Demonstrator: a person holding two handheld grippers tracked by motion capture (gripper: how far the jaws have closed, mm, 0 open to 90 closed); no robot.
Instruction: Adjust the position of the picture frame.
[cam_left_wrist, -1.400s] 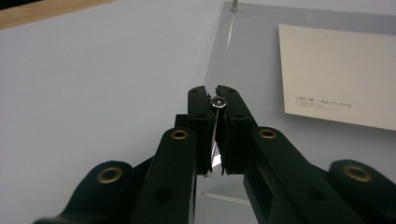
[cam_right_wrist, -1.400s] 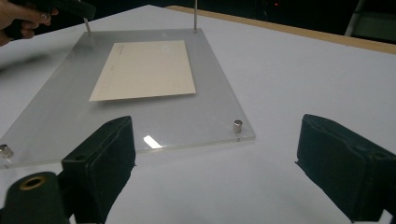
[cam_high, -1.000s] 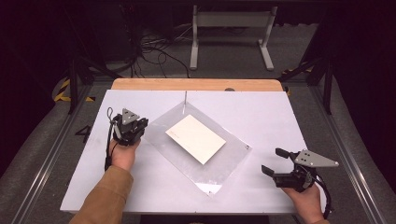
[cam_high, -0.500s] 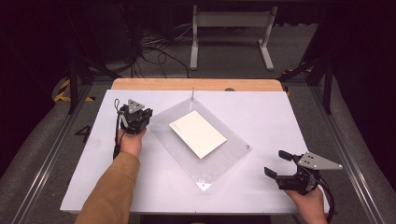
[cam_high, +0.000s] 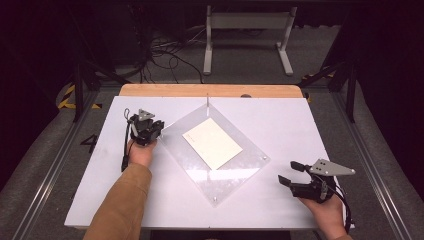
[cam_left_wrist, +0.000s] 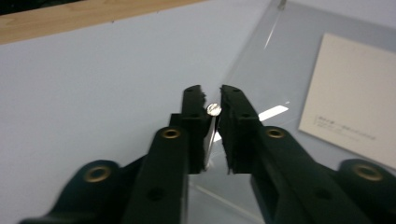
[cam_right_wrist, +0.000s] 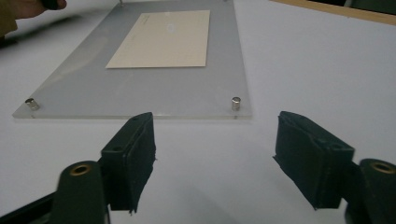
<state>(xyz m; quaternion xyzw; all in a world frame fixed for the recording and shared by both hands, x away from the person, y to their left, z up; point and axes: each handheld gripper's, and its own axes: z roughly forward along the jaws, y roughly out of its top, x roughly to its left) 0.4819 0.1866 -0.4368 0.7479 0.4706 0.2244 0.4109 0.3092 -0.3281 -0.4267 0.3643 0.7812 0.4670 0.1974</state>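
Note:
A clear acrylic plate lies cornerwise in the middle of the white table, with a cream card on it and small metal studs at its corners. My left gripper is at the plate's left corner. In the left gripper view the left gripper is shut on that corner of the plate, with a screw head between the jaws and the card beyond. My right gripper rests open near the table's front right. In its own view the right gripper faces the plate's edge, apart from it.
A wooden strip borders the table's far edge. Behind it stand a metal frame and loose cables on the floor. Two studs stick up at the plate's near corners in the right gripper view.
My left gripper moved away from me and slightly right, and the plate's left corner went with it, turning the plate a little. The right gripper stayed put and open.

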